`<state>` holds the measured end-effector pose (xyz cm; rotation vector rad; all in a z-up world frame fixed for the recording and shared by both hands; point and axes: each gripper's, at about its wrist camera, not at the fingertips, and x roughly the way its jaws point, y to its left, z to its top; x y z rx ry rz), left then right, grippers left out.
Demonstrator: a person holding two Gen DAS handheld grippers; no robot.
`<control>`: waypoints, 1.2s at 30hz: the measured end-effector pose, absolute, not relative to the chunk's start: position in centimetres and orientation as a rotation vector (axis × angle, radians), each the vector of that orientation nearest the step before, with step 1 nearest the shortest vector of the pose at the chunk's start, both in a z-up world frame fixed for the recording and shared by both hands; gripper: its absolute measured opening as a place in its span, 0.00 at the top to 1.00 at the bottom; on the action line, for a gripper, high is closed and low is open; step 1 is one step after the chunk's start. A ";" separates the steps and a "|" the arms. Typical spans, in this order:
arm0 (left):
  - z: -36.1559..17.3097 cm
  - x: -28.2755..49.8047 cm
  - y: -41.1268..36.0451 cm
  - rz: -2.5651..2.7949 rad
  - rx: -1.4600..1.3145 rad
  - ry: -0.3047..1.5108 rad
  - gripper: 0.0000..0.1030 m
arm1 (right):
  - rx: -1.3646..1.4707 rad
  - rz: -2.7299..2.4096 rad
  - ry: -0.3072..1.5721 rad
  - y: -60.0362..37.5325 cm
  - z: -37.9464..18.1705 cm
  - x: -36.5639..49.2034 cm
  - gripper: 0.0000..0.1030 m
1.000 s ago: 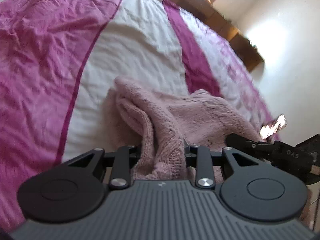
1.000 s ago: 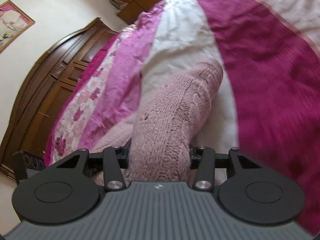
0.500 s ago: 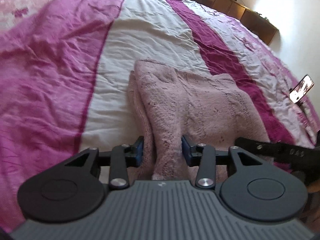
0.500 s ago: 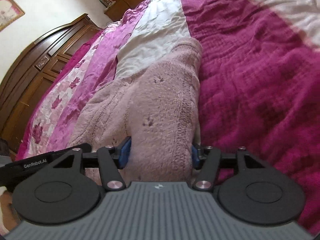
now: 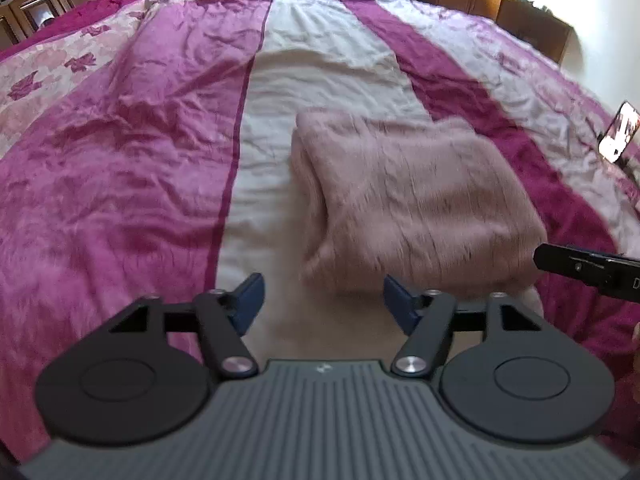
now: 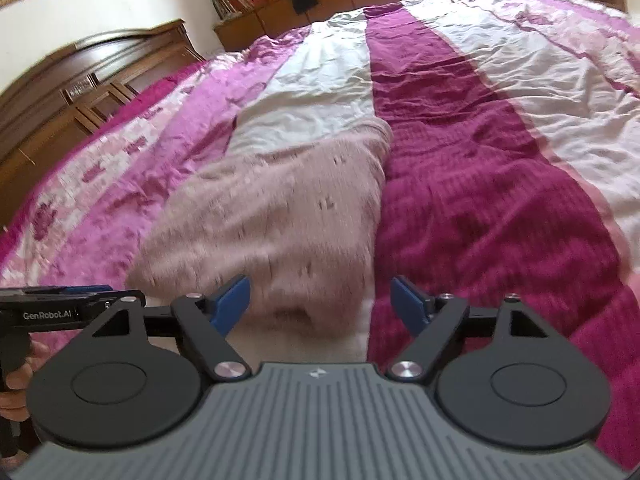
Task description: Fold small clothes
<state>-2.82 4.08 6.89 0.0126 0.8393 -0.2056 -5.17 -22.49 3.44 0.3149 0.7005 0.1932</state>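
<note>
Left tool (image 5: pixel 323 296) and right tool (image 6: pixel 320 300): jaws spread wide, holding nothing. Pink knitted garment (image 5: pixel 416 204) lies folded on the striped bedspread (image 5: pixel 140 168), just ahead of both tools, untouched.

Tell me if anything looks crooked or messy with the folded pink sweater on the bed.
Nothing serious. The pink knitted sweater lies folded on the striped magenta and white bedspread. Its left edge shows stacked layers not quite flush. Both the left gripper and the right gripper are open and off it.
</note>
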 end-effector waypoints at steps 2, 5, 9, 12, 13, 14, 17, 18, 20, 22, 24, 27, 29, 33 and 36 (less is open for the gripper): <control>6.3 -3.3 3.4 -0.196 0.034 0.859 0.32 | 0.298 0.175 0.699 -22.1 3.0 -6.1 0.14; 5.0 -3.9 2.7 -0.181 0.050 0.886 0.32 | 0.270 0.165 0.710 -21.5 2.3 -6.9 0.13; 3.5 -4.1 1.9 -0.171 0.050 0.928 0.32 | 0.245 0.169 0.743 -20.6 0.9 -7.1 0.13; 2.8 -4.2 1.5 -0.155 0.060 0.944 0.32 | 0.254 0.161 0.774 -20.5 -0.3 -6.9 0.13; 2.6 -4.2 1.4 -0.149 0.063 0.945 0.32 | 0.257 0.158 0.780 -20.5 -0.5 -6.9 0.13; 2.5 -4.2 1.4 -0.145 0.064 0.945 0.32 | 0.262 0.157 0.783 -20.5 -0.7 -6.8 0.12; 2.2 -4.2 1.2 -0.137 0.072 0.943 0.32 | 0.274 0.154 0.794 -20.7 -1.1 -6.7 0.12; 2.2 -4.2 1.1 -0.135 0.073 0.942 0.32 | 0.275 0.153 0.797 -20.7 -1.3 -6.7 0.12; 2.0 -4.2 1.1 -0.130 0.073 0.944 0.32 | 0.270 0.153 0.798 -20.6 -1.5 -6.6 0.12; 1.8 -4.2 0.9 -0.124 0.073 0.944 0.32 | 0.265 0.154 0.798 -20.6 -1.5 -6.5 0.12; 1.7 -4.3 0.8 -0.121 0.077 0.939 0.31 | 0.267 0.155 0.797 -20.7 -1.6 -6.5 0.12; 1.6 -4.3 0.7 -0.118 0.083 0.933 0.31 | 0.269 0.156 0.792 -20.8 -1.7 -6.5 0.12; 1.6 -4.4 0.7 -0.118 0.086 0.928 0.31 | 0.257 0.153 0.788 -20.6 -1.8 -6.6 0.12; 1.5 -4.5 0.7 -0.120 0.090 0.921 0.31 | 0.240 0.151 0.787 -20.4 -1.9 -6.7 0.12; 1.5 -4.6 0.7 -0.120 0.091 0.919 0.31 | 0.248 0.152 0.786 -20.5 -1.9 -6.6 0.12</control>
